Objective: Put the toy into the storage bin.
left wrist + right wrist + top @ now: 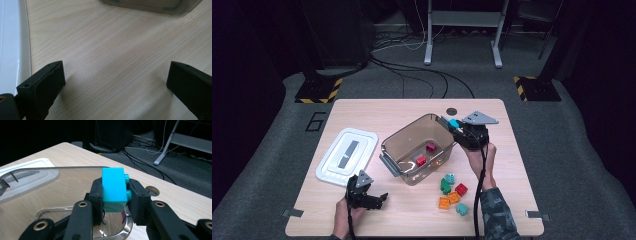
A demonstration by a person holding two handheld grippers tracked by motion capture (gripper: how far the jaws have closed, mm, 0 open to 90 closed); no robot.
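- Right gripper clamps cyan brick at frame centre, over the clear bin's right rim.
- Judgement: move further left over the bin's middle before releasing, low, near the two red bricks.
- Left gripper gapes, idle, lower left.

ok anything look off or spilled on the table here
Nothing stands out. The clear bin sits upright with two red blocks inside, its lid lies flat beside it, and the loose blocks sit together. The right hand-held gripper holds a blue block squarely.
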